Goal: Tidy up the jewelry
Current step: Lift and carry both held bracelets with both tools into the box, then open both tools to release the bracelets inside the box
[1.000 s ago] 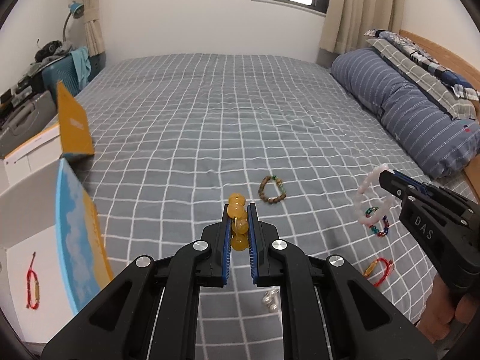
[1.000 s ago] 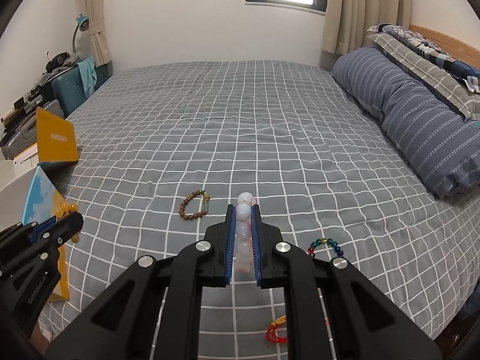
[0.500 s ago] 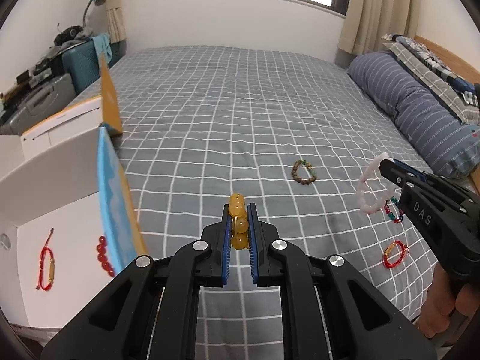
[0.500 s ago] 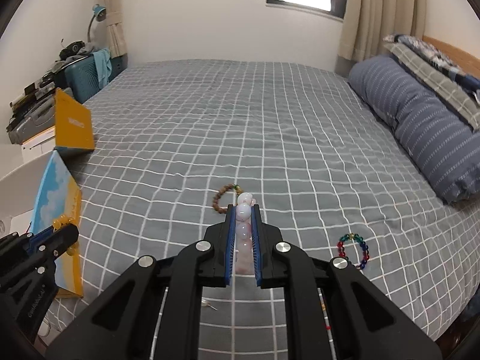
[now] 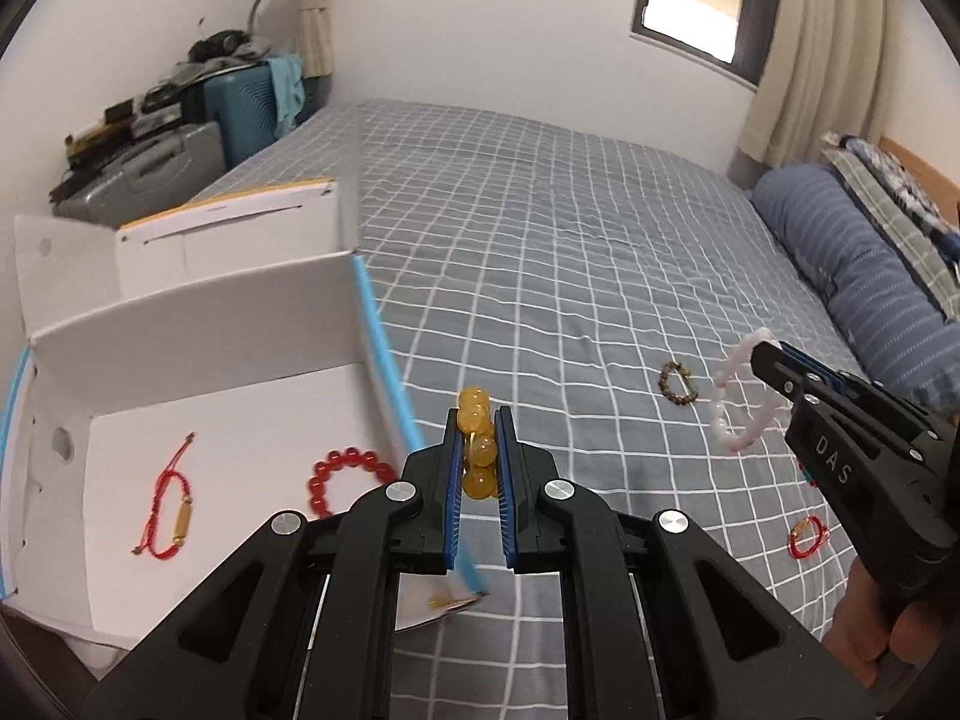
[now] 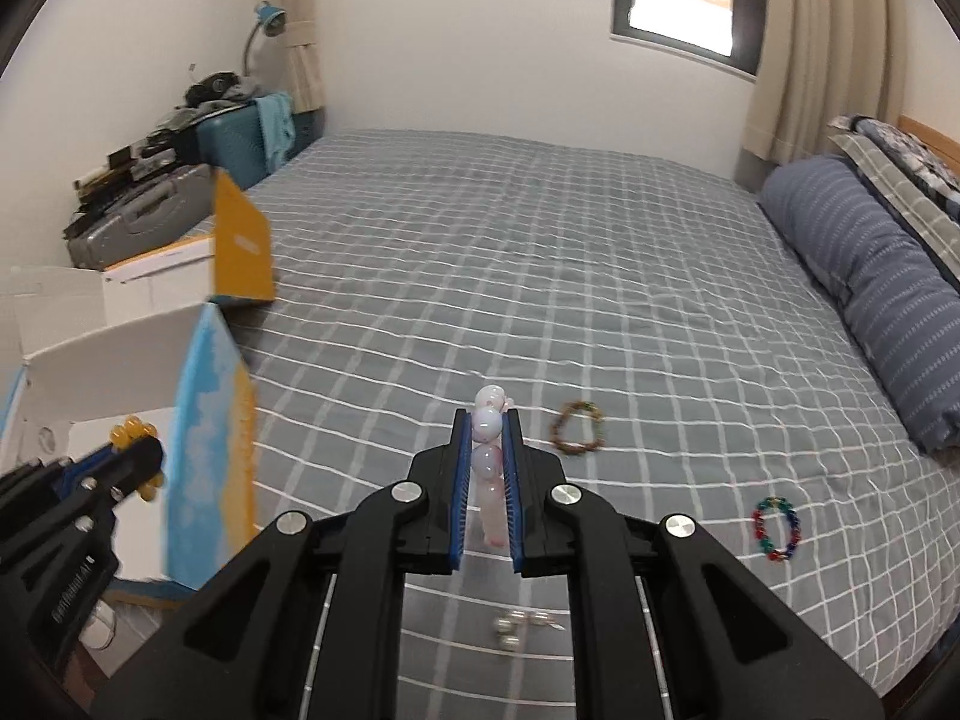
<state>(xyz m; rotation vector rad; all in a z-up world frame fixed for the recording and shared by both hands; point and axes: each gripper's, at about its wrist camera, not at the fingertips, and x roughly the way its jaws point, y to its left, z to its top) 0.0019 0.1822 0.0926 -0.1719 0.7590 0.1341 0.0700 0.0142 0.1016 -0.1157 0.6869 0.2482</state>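
My left hand-held gripper [image 5: 478, 456] is clenched on the yellow bead bracelet [image 5: 476, 449], poised over the box [image 5: 198, 324] wall; letting go here could bounce it onto the bed [image 5: 540, 252]. My right hand-held gripper [image 6: 487, 468] grasps the pink bracelet [image 6: 489, 450] by a few beads, so it may slip.

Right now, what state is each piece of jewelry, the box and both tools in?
Left tool: shut on yellow bracelet.
Right tool: shut on pink bracelet.
Box: open.
Red bead bracelet: lying in the box.
Red cord bracelet: lying in the box.
Brown bracelet: loose on the bed.
Multicolored bracelet: loose on the bed.
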